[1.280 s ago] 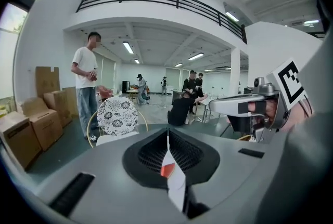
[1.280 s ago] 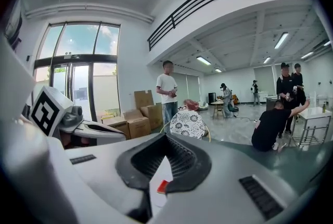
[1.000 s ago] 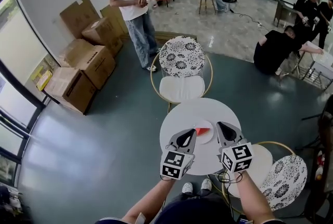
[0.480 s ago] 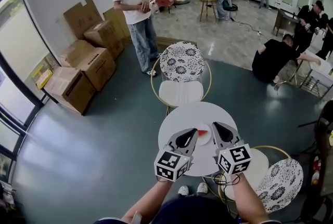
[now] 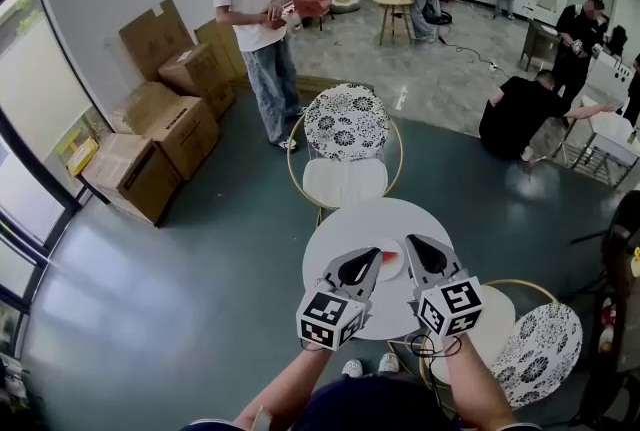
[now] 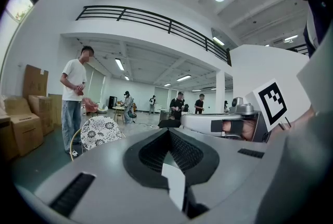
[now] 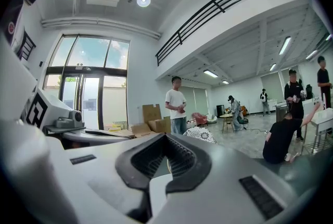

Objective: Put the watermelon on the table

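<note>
A red watermelon slice (image 5: pixel 389 256) lies on a white plate (image 5: pixel 393 269) on the round white table (image 5: pixel 350 224) in the head view. My left gripper (image 5: pixel 368 262) hovers just left of the slice and my right gripper (image 5: pixel 416 247) just right of it, both above the table with nothing in them. In the left gripper view the jaws (image 6: pixel 167 131) are closed tip to tip and point out into the room. The right gripper view shows the same, jaws (image 7: pixel 165 136) closed and bare. Neither gripper view shows the slice or the table.
A patterned chair (image 5: pixel 347 124) stands behind the table and another (image 5: pixel 540 349) at its right. Cardboard boxes (image 5: pixel 150 134) are stacked by the left wall. A person in a white shirt (image 5: pixel 255 19) stands beyond the chair; other people are farther back.
Both grippers stay over the table on either side of the slice, shifted only slightly. The view has drifted a little and the standing person has moved slightly.
</note>
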The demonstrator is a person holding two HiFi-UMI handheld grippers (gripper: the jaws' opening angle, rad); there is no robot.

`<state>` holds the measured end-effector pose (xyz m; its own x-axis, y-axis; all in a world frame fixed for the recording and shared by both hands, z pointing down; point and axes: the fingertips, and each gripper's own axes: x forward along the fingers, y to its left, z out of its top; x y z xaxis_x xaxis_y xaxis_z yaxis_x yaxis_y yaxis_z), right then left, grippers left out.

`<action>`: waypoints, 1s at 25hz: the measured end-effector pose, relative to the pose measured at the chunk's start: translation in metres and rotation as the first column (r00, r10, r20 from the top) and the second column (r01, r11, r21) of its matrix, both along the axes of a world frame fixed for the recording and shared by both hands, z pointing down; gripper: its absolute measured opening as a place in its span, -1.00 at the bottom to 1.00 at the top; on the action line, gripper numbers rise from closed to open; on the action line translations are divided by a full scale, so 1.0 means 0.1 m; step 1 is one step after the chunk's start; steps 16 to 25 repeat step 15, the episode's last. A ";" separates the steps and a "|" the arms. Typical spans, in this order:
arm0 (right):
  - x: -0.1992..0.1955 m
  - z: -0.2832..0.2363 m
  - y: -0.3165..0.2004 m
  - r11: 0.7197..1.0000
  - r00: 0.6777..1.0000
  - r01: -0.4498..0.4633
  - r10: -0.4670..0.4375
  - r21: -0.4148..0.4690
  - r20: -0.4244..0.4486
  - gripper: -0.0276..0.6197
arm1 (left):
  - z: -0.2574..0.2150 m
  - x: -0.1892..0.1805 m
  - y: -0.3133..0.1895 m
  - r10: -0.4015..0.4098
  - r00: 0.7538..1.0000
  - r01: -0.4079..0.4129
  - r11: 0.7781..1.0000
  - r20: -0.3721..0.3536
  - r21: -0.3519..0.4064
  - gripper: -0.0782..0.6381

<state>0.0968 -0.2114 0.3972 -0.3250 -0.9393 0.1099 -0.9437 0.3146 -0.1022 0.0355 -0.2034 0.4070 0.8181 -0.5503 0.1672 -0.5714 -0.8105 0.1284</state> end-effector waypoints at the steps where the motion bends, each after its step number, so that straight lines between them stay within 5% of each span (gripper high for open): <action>1: 0.00 -0.01 0.00 1.000 1.000 -0.001 0.001 0.001 0.001 -0.90 | 0.00 0.00 0.00 0.002 1.000 -0.002 1.000 0.000 -0.002 -0.76; 25: -0.02 -0.08 0.00 1.000 1.000 0.001 -0.001 0.019 -0.004 -0.90 | -0.04 -0.05 -0.01 -0.001 1.000 0.001 1.000 -0.002 -0.002 -0.76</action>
